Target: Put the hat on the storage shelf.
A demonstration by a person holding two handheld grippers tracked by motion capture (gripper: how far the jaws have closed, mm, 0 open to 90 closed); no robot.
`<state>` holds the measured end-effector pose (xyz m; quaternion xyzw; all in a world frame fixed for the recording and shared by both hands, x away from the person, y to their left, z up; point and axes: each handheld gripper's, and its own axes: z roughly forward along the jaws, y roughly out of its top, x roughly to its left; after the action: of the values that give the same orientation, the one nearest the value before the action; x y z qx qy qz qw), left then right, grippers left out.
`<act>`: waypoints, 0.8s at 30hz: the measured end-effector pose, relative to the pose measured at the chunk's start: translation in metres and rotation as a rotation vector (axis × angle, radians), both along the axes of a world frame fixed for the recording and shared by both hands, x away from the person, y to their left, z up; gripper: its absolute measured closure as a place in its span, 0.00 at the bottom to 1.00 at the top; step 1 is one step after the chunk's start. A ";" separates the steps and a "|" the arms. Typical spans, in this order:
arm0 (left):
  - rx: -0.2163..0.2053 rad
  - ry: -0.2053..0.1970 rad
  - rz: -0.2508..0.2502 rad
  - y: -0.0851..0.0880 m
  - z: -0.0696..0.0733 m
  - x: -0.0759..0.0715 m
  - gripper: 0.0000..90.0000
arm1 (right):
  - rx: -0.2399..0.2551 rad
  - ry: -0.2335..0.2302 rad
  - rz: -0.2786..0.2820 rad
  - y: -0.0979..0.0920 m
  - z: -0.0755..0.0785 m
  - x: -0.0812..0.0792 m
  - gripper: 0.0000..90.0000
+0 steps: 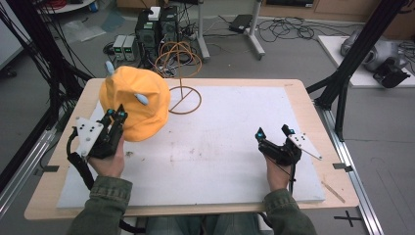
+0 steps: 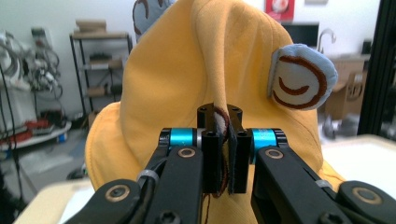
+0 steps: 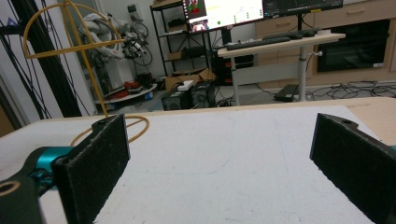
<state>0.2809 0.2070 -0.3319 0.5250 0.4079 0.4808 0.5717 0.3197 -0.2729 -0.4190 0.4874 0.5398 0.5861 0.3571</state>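
Nearest the camera in the high view, two sleeved forearms are coming in from the bottom edge, each hand wrapping a gripper. The left hand [image 1: 108, 159] is holding the left gripper [image 1: 118, 114] at the table's [image 1: 54, 196] left side, w/ its grey three-cornered plate [image 1: 88, 132] facing up & a black cable [image 1: 80, 169] trailing back toward the sleeve. Its jaws are squeezing nearly together on a fold of the yellow hat [image 1: 136, 102]; in the left gripper view the left gripper [image 2: 223, 154] is pinching a thin ridge of yellow fabric w/ a brown-stitched edge between the pads, so it's gripping the hat, not just touching it. The right hand [image 1: 277, 171] is holding the right gripper [image 1: 274, 132] over the right part of the white board [image 1: 210, 152], well apart from the hat; its jaws are standing wide apart w/ nothing between them, & the right gripper view is showing bare board across that gap at the right gripper [image 3: 224, 163]. Farther back, the hat is sitting at the board's left rear, bulging up, w/ a pale blue ear patch [image 1: 142, 99] on it; the ear patch [image 2: 301, 77] is showing brown curved stitching. Just beside the hat, to its right, a thin wire stand [image 1: 184, 93] is resting its ring base on the board; the wire stand [image 3: 70, 42] is rising w/ an arched top. Beyond the table, cables & boxes are lying on the floor [image 1: 288, 54].
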 end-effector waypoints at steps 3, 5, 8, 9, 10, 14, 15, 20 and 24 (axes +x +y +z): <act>-0.008 -0.029 -0.005 -0.001 0.010 0.003 0.96 | -0.003 -0.001 0.001 0.000 0.000 0.000 0.05; -0.018 -0.047 -0.009 -0.002 0.017 0.006 0.96 | -0.007 -0.005 -0.002 -0.002 -0.001 0.001 0.05; -0.020 -0.063 -0.019 -0.004 0.028 0.015 0.96 | 0.003 -0.005 -0.004 -0.002 0.000 0.001 0.05; -0.021 -0.069 -0.023 -0.006 0.033 0.018 0.96 | 0.003 -0.005 -0.002 -0.002 0.000 0.001 0.05; -0.021 -0.071 -0.028 -0.007 0.037 0.022 0.96 | 0.007 -0.004 -0.001 -0.002 0.000 0.000 0.05; -0.020 -0.066 -0.051 -0.012 0.060 0.041 0.96 | 0.040 0.001 0.011 -0.001 -0.001 0.000 0.05; -0.016 -0.055 -0.063 -0.014 0.068 0.049 0.96 | 0.064 0.009 0.023 -0.001 -0.001 -0.001 0.05; 0.027 -0.024 -0.097 -0.031 0.097 0.087 0.96 | 0.046 0.009 0.039 0.000 -0.001 -0.007 0.05; 0.041 0.021 -0.149 -0.050 0.113 0.132 0.96 | 0.027 0.007 0.056 0.003 -0.002 -0.006 0.05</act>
<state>0.4132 0.1571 -0.2187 0.5704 0.3638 0.4399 0.5906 0.3138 -0.2697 -0.4205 0.4787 0.5465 0.6015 0.3321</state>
